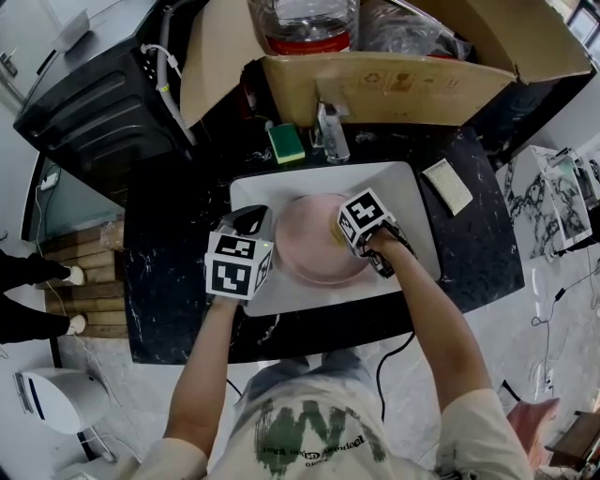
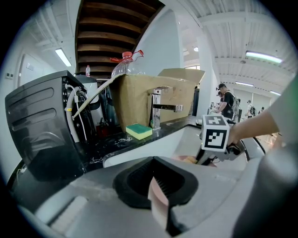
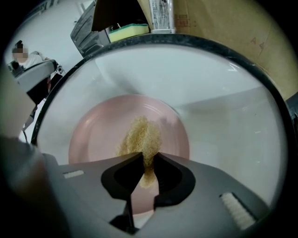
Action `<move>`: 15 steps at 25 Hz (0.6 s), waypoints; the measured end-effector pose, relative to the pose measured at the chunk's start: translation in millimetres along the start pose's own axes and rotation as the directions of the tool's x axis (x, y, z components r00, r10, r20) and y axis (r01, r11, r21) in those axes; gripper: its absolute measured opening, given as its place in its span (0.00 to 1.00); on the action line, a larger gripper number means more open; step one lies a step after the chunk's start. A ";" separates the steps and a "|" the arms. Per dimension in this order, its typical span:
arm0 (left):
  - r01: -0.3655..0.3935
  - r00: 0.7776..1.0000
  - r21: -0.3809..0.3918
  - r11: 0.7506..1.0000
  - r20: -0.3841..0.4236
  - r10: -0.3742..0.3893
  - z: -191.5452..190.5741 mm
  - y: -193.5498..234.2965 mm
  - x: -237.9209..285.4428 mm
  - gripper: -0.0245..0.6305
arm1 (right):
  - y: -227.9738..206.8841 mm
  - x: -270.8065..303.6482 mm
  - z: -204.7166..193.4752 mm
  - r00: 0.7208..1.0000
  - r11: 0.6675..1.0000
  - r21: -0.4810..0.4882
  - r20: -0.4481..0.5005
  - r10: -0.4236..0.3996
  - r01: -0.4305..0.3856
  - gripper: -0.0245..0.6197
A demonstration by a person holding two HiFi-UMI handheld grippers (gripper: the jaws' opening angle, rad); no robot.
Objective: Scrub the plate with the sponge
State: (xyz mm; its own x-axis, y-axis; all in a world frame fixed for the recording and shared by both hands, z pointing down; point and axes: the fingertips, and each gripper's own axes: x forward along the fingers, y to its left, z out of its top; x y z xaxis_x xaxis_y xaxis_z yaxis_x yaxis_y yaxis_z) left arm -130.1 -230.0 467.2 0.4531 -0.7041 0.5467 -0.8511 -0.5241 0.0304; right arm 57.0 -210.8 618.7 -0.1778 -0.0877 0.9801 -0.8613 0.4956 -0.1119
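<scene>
Left gripper [image 2: 160,205]: I've got it closed on the near rim of the pink plate [image 1: 314,255]; in the left gripper view the rim sits edge-on between the black pads.
Right gripper [image 3: 148,168]: clamped on a tan scrub sponge [image 3: 139,134], with the sponge's far end down on the plate face.
Plate: centre of the head view, inside the white sink [image 1: 414,184]. It is held at its left edge; the sponge is on its right half.
Hands: one on each gripper, with the forearms coming up from the bottom of the head view.
Marker cubes: black-and-white square codes, no letters. The right gripper's cube also shows at centre right of the left gripper view.
Counter [image 1: 178,234]: black marbled, surrounds the sink.
Spare sponge [image 1: 286,142]: green on yellow, on the counter above the sink, just left of the chrome faucet [image 2: 157,109].
Pale yellow pad [image 1: 448,186]: on the counter, right of the sink's upper right corner.
Cardboard box [image 1: 394,86]: open, top centre of the head view. I see printed symbols on its front, too small to read.
Plastic bottle [image 1: 305,23]: clear with a red band, behind the box; no label text legible.
Black appliance [image 1: 98,98]: upper left of the head view, with a white hose at its side.
Shirt print: green lettering at the bottom of the head view; I can't read it.
</scene>
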 end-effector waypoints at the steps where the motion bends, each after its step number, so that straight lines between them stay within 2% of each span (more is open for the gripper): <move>1: 0.001 1.000 0.000 1.000 0.000 -0.001 0.1 -0.8 0.2 0.04 | -2.2 -0.6 -1.1 1.000 1.000 0.000 -0.003 -0.005 0.005 0.14; 15: 0.000 1.000 0.003 1.000 -0.003 0.000 0.5 -6.5 0.1 0.04 | -23.9 -7.3 -8.2 0.992 0.989 -0.089 -0.036 -0.121 0.117 0.14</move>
State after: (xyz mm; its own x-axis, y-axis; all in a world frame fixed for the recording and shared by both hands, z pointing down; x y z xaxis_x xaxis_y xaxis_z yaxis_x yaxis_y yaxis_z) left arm -124.4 -227.0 466.6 0.4524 -0.7026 0.5493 -0.8503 -0.5256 0.0280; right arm 82.8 -215.0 615.6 -0.0553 -0.1156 0.9918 -0.8304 0.5569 0.0186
